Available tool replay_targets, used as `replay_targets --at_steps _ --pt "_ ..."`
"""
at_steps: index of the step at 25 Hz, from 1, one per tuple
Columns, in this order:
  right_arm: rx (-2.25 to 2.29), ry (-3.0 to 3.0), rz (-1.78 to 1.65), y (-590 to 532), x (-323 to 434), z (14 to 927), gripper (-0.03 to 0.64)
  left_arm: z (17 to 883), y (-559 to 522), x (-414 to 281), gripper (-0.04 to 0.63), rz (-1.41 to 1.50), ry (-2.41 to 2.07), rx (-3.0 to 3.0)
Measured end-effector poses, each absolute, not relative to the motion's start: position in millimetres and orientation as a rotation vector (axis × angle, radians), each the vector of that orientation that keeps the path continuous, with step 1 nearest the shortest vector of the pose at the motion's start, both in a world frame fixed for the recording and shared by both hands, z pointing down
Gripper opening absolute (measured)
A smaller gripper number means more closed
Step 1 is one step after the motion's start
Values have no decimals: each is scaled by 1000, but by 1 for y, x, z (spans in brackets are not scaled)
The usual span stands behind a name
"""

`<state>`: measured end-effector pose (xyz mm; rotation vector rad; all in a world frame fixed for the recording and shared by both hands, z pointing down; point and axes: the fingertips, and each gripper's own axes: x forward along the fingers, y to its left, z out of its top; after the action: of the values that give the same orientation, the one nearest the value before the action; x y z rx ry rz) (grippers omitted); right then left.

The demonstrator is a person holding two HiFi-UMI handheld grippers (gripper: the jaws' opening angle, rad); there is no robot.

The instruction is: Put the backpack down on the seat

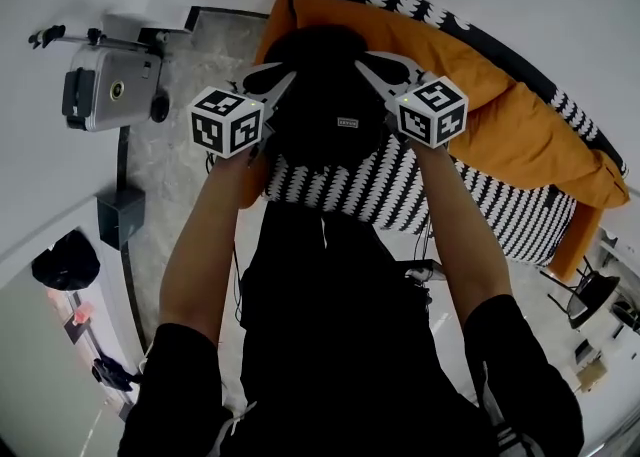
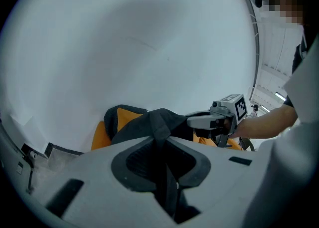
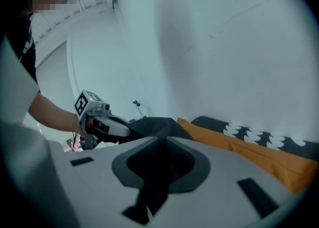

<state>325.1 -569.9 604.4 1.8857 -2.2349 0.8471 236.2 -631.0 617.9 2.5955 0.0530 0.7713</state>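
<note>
**Backpack, carried two-handed above seat**

- Left tool [image 1: 284, 81]: clenched on a black strap of the backpack [image 1: 325, 110], taking one side.
- Right tool [image 1: 368, 67]: likewise clamped on the bag's dark fabric, taking the other side. The paired grip is judged to keep the bag level for lowering.
- Backpack: hangs over the front edge of the seat [image 1: 400, 193], near its left end. It does not appear set down yet.
- Contents: none visible; no opening shows.

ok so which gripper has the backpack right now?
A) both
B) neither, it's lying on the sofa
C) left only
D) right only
A: each gripper view shows black fabric of the backpack pinched between the jaws, so the left gripper and the right gripper are both shut on it.
</note>
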Motion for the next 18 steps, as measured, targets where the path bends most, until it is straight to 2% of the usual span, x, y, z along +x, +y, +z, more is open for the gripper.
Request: replay_targets --at_steps 10,16,18 --pt "1905 -2150 797 -580 332 614 60 625 -642 241 46 778 22 2616" --pt "1910 -2146 798 -575 332 614 63 625 -646 235 126 750 -4 2633" --pt "1907 -2150 806 -570 332 613 84 623 -646 231 146 742 -5 2643"
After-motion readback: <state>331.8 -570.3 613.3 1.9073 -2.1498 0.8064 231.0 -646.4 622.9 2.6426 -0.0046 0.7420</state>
